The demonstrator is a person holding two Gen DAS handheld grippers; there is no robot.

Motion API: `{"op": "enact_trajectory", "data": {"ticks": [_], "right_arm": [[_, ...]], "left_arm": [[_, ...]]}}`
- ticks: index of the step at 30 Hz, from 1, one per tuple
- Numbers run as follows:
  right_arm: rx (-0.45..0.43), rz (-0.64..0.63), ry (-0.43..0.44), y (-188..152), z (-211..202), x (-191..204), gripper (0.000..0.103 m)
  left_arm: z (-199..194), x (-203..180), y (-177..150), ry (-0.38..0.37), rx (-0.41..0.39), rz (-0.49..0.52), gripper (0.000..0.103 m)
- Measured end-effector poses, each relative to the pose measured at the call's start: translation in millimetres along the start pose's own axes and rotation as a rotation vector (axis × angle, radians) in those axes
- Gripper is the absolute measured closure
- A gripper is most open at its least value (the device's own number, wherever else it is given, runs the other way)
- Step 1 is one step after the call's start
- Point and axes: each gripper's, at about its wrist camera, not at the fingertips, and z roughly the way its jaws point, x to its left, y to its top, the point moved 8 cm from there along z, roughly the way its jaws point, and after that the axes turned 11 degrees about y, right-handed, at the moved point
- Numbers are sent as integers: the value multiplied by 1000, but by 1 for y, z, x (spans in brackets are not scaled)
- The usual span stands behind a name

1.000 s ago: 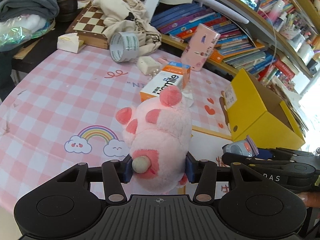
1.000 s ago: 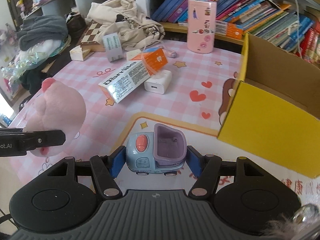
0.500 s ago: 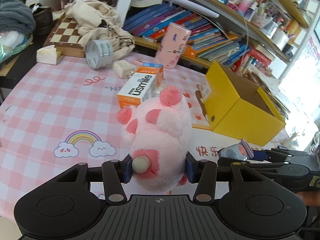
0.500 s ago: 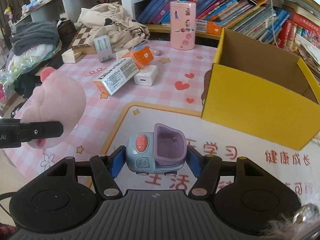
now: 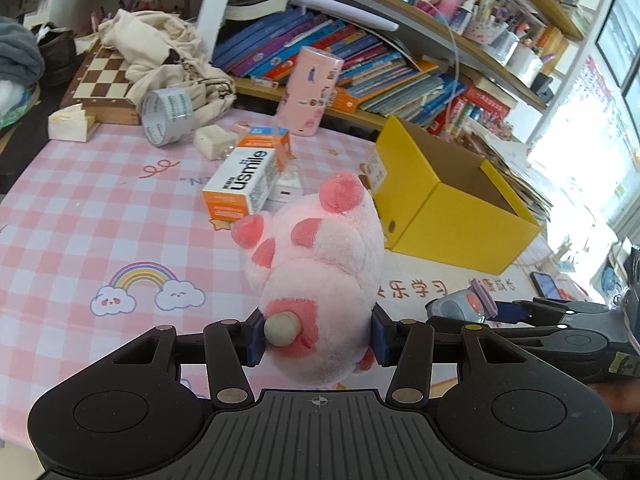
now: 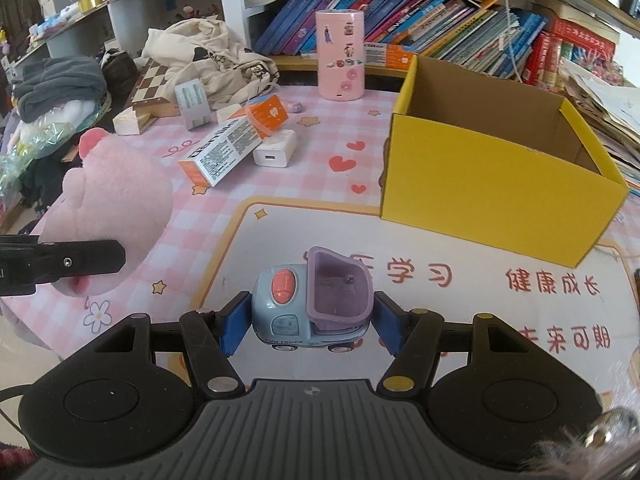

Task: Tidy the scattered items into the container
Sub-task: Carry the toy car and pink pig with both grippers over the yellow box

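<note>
My left gripper (image 5: pixel 318 338) is shut on a pink plush toy (image 5: pixel 320 272) and holds it above the table, left of the open yellow box (image 5: pixel 448 208). My right gripper (image 6: pixel 306 322) is shut on a small blue and purple toy truck (image 6: pixel 316 300), held in front of the yellow box (image 6: pixel 492 196). The plush (image 6: pixel 116 216) and a left gripper finger show at the left of the right wrist view. The truck (image 5: pixel 460 304) shows at the right of the left wrist view. The box looks empty inside.
On the pink checked tablecloth lie an orange and white toothpaste box (image 6: pixel 232 148), a white charger (image 6: pixel 276 152), a tape roll (image 5: pixel 168 116), a pink cylinder case (image 6: pixel 340 56) and a chessboard (image 5: pixel 108 80) under cloth. Bookshelves stand behind the table.
Both grippers have risen and drawn back with their toys still held. The yellow box now sits more fully in both views.
</note>
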Motion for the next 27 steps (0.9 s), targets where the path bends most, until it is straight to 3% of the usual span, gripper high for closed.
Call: {"op": "enact_trajectory", "data": {"ticks": [27], "right_arm": [[-62,123,-126,-32,-50,-22,41]], "left_arm": [[-11,-45,-11,-127,6,146,55]]}}
